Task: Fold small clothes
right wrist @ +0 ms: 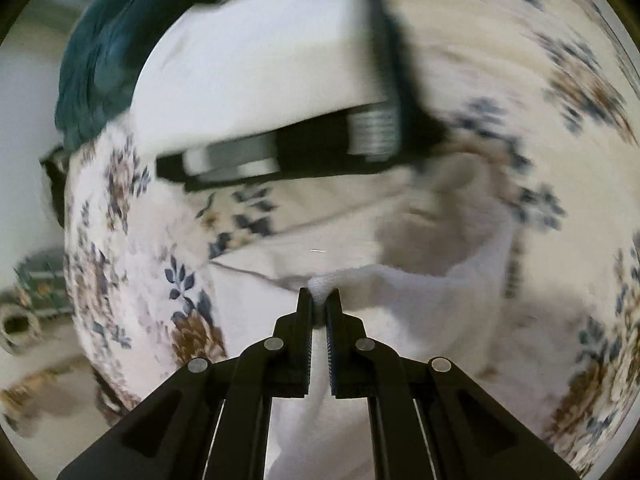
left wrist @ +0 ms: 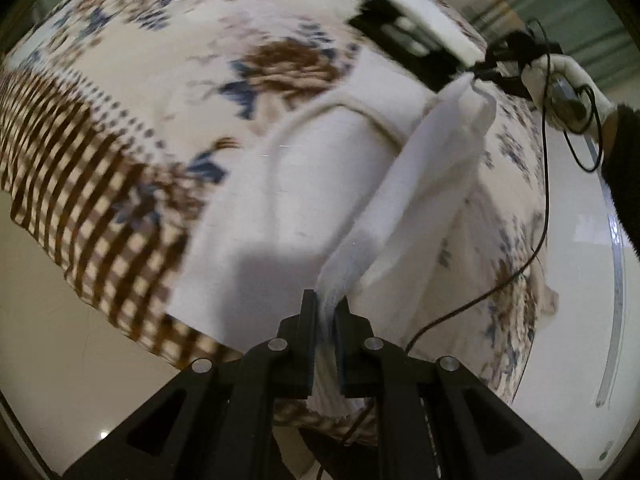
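A garment (left wrist: 320,184) lies spread on the cloth-covered surface (left wrist: 120,92), one edge of it lifted off the rest. The left claw (left wrist: 325,304) grips that edge at the near end; the right claw (left wrist: 486,70) grips the same edge at the far end, beyond the garment's body. Behind the garment a flat box (right wrist: 280,128) sits on the surface, with a heap of fabric (right wrist: 104,52) behind it to the left.

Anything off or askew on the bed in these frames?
Nothing damaged or spilled. The white knit garment hangs in a twisted ridge between the left hand-held gripper and right hand-held gripper, both shut on it. A black-and-white box sits close behind on the floral bedspread.
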`<state>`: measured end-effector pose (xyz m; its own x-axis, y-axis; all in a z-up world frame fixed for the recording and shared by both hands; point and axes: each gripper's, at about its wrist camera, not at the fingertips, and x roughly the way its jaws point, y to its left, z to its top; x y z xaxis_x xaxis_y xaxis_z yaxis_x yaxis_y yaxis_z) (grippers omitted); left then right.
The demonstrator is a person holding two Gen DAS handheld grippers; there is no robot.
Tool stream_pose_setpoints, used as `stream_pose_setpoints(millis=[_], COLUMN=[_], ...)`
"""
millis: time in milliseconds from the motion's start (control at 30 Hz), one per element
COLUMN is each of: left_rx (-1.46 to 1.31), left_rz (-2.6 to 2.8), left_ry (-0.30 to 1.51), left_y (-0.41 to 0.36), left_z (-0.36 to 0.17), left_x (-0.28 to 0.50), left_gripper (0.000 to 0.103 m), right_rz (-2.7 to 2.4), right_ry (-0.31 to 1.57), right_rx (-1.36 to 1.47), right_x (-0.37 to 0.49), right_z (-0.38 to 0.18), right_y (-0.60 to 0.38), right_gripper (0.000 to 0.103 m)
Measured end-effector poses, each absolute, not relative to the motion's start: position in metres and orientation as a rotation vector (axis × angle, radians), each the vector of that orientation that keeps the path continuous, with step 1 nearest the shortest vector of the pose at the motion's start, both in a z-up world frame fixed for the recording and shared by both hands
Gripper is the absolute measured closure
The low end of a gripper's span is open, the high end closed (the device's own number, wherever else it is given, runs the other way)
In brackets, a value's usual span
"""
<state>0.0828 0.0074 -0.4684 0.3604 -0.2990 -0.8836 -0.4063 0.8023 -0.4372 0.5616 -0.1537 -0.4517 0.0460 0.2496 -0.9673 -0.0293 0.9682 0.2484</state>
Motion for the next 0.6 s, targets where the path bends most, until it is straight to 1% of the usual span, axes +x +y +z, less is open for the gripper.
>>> stream_pose_setpoints(millis=[133,300,367,400,433,467,500,533,567,600], left_rx=[-0.762,-0.82,-0.842,-0.863,-0.874,-0.88,-0.892,-0.904,-0.906,-0.904], left_rz=[0.114,0.094,0.053,0.034,0.02,0.011,-0.003,-0.017,-0.023,-0.031], left_ry=[1.248,1.308,1.346,1.358,1.372,1.38,1.377,1.363,1.351,1.345], left_y=[0.049,0.077,0.081,0.085,0.089,0.092,0.096,0.1,0.106,0.109], left_z=[-0.5,-0.547,-0.565,-0.573,-0.577,-0.578,-0.578,-0.575,-0.571,-0.567], left_x=[0.078,0.075,0.079,0.08,0.08,0.08,0.08,0.079,0.079,0.079], left_gripper=[0.097,0.097,0.093,0.093,0.086,0.08,0.069,0.06,0.056,0.052], right_rz=[0.22,0.171,0.163,0.164,0.173,0.198,0.222,0.244,0.261,0.281], right_ry=[1.522,1.549,1.561,1.564,1.573,1.593,1.624,1.648,1.647,1.635], right_rx=[0.022,-0.114,-0.14,-0.138,-0.117,-0.075,-0.039,-0.006,0.017,0.037], right_x=[0.562,0.56,0.558,0.556,0.553,0.548,0.54,0.527,0.517,0.5], right_z=[-0.48,-0.525,-0.538,-0.541,-0.542,-0.541,-0.539,-0.533,-0.526,-0.515], right_y=[-0.067,-0.014,-0.007,-0.007,-0.01,-0.017,-0.025,-0.037,-0.046,-0.061], right_gripper=[0.097,0.097,0.096,0.094,0.092,0.087,0.081,0.063,0.053,0.053])
